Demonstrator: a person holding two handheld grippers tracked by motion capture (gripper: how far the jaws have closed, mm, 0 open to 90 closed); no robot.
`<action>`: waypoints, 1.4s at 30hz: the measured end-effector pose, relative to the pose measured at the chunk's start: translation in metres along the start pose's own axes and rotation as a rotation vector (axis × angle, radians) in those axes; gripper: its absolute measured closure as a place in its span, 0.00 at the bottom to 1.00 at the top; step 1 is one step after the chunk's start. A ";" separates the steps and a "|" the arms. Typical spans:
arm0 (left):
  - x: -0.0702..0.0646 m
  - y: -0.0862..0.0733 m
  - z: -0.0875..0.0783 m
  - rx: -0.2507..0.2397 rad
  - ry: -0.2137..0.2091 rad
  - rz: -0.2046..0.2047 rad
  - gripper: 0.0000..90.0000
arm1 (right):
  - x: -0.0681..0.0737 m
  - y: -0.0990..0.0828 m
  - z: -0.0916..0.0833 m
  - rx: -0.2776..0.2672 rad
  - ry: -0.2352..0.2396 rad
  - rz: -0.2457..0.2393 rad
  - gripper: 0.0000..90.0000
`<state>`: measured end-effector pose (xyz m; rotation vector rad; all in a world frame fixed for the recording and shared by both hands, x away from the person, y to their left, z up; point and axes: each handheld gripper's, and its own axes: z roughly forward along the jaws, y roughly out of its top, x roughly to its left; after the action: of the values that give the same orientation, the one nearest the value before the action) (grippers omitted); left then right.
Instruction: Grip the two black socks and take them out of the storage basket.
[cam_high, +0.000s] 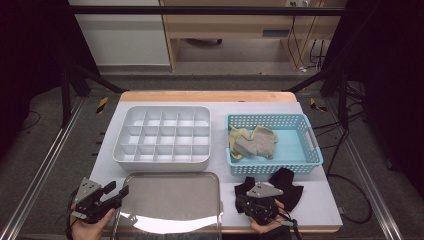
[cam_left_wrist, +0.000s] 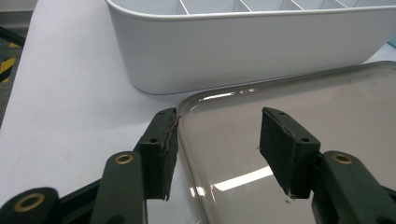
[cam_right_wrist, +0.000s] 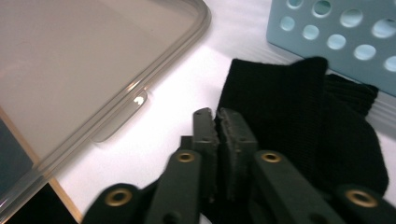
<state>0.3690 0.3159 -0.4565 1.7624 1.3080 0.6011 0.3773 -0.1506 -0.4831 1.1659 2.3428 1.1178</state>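
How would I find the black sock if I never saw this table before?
Start at the blue basket on the table's right side. Just in front of its near wall, on the white tabletop, lies the black sock, under the right gripper. It is the only black cloth; the socks inside the basket are grey and yellow.

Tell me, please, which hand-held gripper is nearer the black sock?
Right. The right hand-held gripper sits over the black sock; the left hand-held gripper is across the metal tray.

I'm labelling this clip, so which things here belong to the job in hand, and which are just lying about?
In the job: right gripper, shut beside the black sock.

Lying about: left gripper, metal tray, white divided box, blue basket, grey-and-yellow socks.
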 end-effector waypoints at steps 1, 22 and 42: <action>0.000 0.000 0.000 0.000 0.000 0.000 0.51 | -0.001 0.000 0.000 -0.003 0.007 0.007 0.97; 0.000 0.000 0.001 0.008 0.001 -0.004 0.51 | -0.052 -0.010 -0.043 -0.049 -0.150 0.146 0.95; 0.002 0.001 0.001 0.003 -0.010 -0.021 0.51 | -0.018 0.011 -0.010 -0.040 -0.094 0.038 0.76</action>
<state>0.3709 0.3177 -0.4568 1.7503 1.3196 0.5787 0.3893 -0.1656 -0.4695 1.2259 2.2265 1.0923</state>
